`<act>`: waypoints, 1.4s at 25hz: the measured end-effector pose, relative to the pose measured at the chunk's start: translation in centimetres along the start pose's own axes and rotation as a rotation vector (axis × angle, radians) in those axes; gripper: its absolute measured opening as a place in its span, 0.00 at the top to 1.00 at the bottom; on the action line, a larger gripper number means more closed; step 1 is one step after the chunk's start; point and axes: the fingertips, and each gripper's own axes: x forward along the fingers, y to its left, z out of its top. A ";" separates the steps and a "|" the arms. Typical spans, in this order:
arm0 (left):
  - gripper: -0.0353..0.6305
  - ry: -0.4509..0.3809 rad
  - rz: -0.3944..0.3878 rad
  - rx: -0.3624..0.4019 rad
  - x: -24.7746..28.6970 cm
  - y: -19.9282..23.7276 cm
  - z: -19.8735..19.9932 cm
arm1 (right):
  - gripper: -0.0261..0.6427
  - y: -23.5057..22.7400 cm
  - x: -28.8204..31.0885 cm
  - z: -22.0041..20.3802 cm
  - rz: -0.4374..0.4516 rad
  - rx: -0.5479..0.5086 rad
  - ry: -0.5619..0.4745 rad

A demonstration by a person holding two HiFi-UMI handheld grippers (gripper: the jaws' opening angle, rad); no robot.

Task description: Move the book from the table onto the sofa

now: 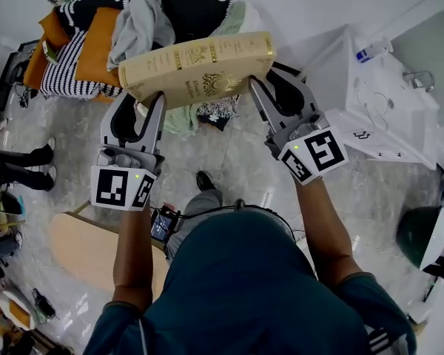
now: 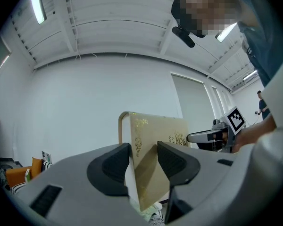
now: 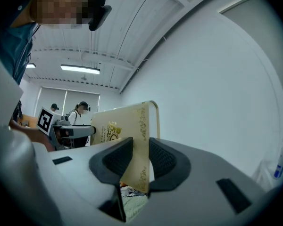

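Book [image 1: 196,69] first: there is one, cream with gilt tooling, and it is already off the table [image 1: 388,128], which stands to the right of the sofa [image 1: 66,58]. We hold it in the air just in front of the sofa, its far edge reaching over the sofa's front. The left gripper [image 1: 149,103] has its pads pressed onto both covers at one end, and the right gripper [image 1: 270,80] is clamped the same way on the other end, so neither hand is free. By our reckoning the lift and most of the carry are done. What is left is the last reach over the sofa, the set-down and the release. Our count: one book, two grippers, one table, one sofa – and the sofa bears orange cushions, striped cloth and a grey garment [image 1: 137,28], so a flat spot may be scarce
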 end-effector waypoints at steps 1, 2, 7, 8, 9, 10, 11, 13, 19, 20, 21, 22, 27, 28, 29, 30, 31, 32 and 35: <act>0.68 0.004 -0.006 -0.006 1.0 1.3 -0.4 | 0.78 -0.4 1.5 -0.3 -0.006 0.001 0.005; 0.68 0.010 -0.011 -0.013 2.1 2.7 -0.8 | 0.78 -1.0 3.1 -0.5 -0.012 0.002 0.011; 0.68 0.024 -0.021 -0.028 6.0 6.9 -2.2 | 0.78 -3.2 8.3 -1.5 -0.033 0.010 0.028; 0.68 0.024 -0.021 -0.027 5.9 6.9 -2.3 | 0.78 -3.1 8.3 -1.7 -0.033 0.013 0.028; 0.68 0.025 -0.021 -0.026 5.8 6.9 -2.5 | 0.78 -3.1 8.2 -1.9 -0.031 0.016 0.028; 0.68 0.027 -0.020 -0.025 6.0 6.9 -2.6 | 0.78 -3.2 8.4 -2.2 -0.028 0.019 0.027; 0.68 0.030 -0.018 -0.025 6.4 7.2 -2.9 | 0.78 -3.6 8.9 -2.5 -0.024 0.021 0.026; 0.68 0.041 -0.009 -0.027 8.1 8.3 -3.4 | 0.78 -5.0 10.6 -3.0 -0.014 0.029 0.028; 0.68 0.093 0.042 -0.029 13.3 11.5 -5.6 | 0.78 -9.2 16.1 -5.5 0.032 0.078 0.046; 0.68 0.101 0.051 -0.030 14.0 11.9 -5.9 | 0.78 -9.9 16.9 -5.9 0.043 0.085 0.049; 0.68 0.108 0.060 -0.031 14.9 12.2 -6.3 | 0.78 -10.7 17.7 -6.3 0.054 0.090 0.050; 0.68 0.113 0.069 -0.032 15.9 12.6 -6.7 | 0.78 -11.6 18.6 -6.6 0.064 0.093 0.051; 0.68 0.131 0.124 -0.064 20.1 14.1 -9.2 | 0.78 -15.6 22.2 -8.6 0.116 0.106 0.066; 0.68 0.134 0.134 -0.070 20.7 14.5 -9.6 | 0.78 -16.1 23.0 -8.9 0.127 0.106 0.071; 0.68 0.138 0.143 -0.075 21.2 14.9 -10.0 | 0.78 -16.6 23.7 -9.3 0.138 0.106 0.075; 0.68 0.143 0.152 -0.080 21.7 15.3 -10.5 | 0.78 -17.0 24.4 -9.7 0.149 0.106 0.079; 0.68 0.150 0.160 -0.085 22.2 15.7 -10.9 | 0.78 -17.4 25.0 -10.1 0.157 0.109 0.083; 0.68 0.158 0.167 -0.089 22.7 16.1 -11.4 | 0.78 -17.7 25.6 -10.6 0.164 0.114 0.088; 0.68 0.179 0.182 -0.101 23.9 17.3 -13.0 | 0.79 -18.6 27.3 -12.1 0.178 0.124 0.104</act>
